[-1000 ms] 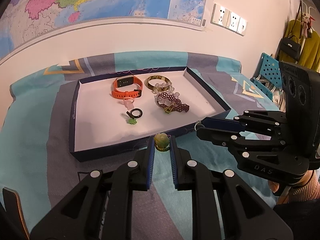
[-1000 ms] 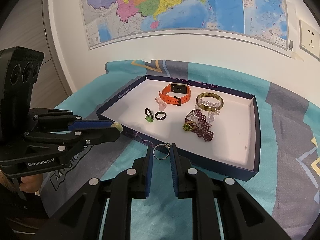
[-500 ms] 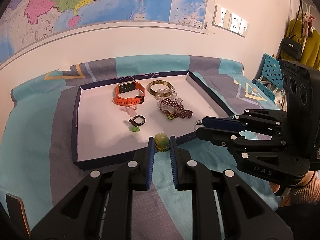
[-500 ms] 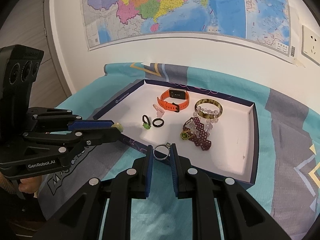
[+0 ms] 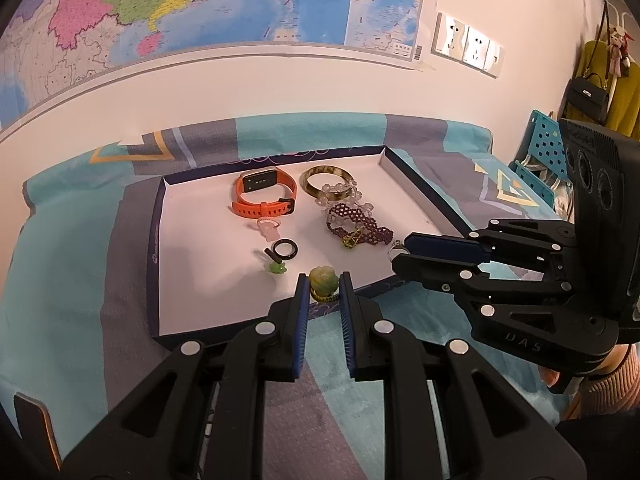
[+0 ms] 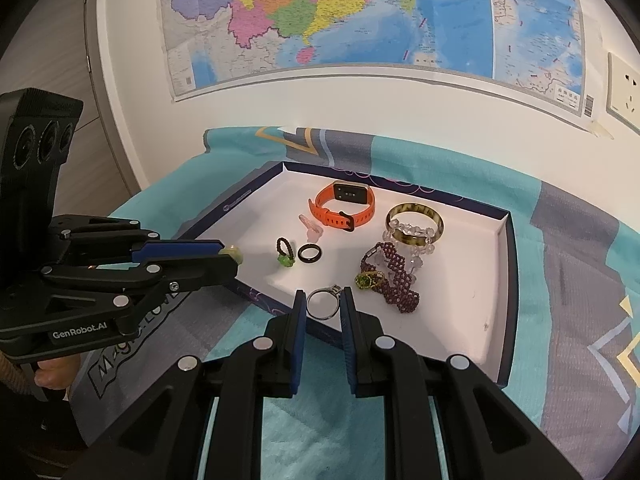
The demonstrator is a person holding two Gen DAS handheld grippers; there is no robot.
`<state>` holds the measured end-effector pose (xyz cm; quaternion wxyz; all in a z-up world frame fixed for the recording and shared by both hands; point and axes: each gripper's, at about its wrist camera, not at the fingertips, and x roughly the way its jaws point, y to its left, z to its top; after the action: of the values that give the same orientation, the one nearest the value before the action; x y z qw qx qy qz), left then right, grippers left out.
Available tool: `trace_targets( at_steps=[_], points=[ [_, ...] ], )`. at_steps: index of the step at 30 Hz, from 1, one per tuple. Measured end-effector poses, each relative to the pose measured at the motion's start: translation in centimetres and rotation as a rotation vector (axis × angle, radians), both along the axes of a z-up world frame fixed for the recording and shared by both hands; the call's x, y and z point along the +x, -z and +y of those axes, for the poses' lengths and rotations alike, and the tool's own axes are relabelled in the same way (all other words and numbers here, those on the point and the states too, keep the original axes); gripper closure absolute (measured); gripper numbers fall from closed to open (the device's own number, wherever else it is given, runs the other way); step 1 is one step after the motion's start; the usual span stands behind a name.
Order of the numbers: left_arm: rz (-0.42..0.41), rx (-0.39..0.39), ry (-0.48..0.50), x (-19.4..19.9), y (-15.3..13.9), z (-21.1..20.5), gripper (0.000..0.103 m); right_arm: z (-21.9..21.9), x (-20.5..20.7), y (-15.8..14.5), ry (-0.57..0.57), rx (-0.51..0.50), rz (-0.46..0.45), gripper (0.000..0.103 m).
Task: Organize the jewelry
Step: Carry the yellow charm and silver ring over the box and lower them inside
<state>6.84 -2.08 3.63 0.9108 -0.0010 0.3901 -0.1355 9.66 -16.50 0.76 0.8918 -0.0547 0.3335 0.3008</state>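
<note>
A shallow navy tray point(image 5: 157, 240) point(image 6: 505, 280) with a white floor lies on the patterned cloth. In it are an orange watch point(image 5: 262, 194) point(image 6: 344, 205), a tortoiseshell bangle point(image 5: 328, 179) point(image 6: 414, 220), a maroon beaded bracelet point(image 5: 358, 226) point(image 6: 394, 276), a black ring point(image 5: 285, 249) point(image 6: 309, 253) and a small green-bead ring point(image 5: 277, 266) point(image 6: 285, 252). My left gripper point(image 5: 323, 286) point(image 6: 230, 255) is shut on a green-stone ring point(image 5: 322, 281) over the tray's near edge. My right gripper point(image 6: 323, 302) point(image 5: 398, 252) is shut on a silver ring point(image 6: 322, 303) above the same edge.
A map and wall sockets point(image 5: 468, 46) cover the wall behind the table. A pale pink ring point(image 5: 267, 227) lies beside the watch. A blue perforated chair point(image 5: 540, 148) and hanging bags point(image 5: 590, 92) stand at the right. A hand point(image 6: 50, 376) grips the left tool.
Both grippers have edged forward, so the tray looks slightly farther inward beneath them. Each still holds its ring.
</note>
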Motion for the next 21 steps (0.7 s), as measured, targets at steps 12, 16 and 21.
trace_targets(
  at_steps=[12, 16, 21],
  points=[
    [-0.002, -0.001, -0.009, 0.9, 0.1, 0.3, 0.087, 0.4, 1.3, -0.1, 0.004, -0.014, -0.006, 0.088],
    [-0.004, 0.001, -0.010, 1.1, 0.1, 0.2, 0.087, 0.5, 1.8, -0.1, 0.006, -0.021, -0.006, 0.088],
    [-0.003, 0.003, -0.014, 1.5, 0.2, 0.3, 0.087, 0.7, 2.4, -0.1, 0.009, -0.028, -0.004, 0.088]
  ],
)
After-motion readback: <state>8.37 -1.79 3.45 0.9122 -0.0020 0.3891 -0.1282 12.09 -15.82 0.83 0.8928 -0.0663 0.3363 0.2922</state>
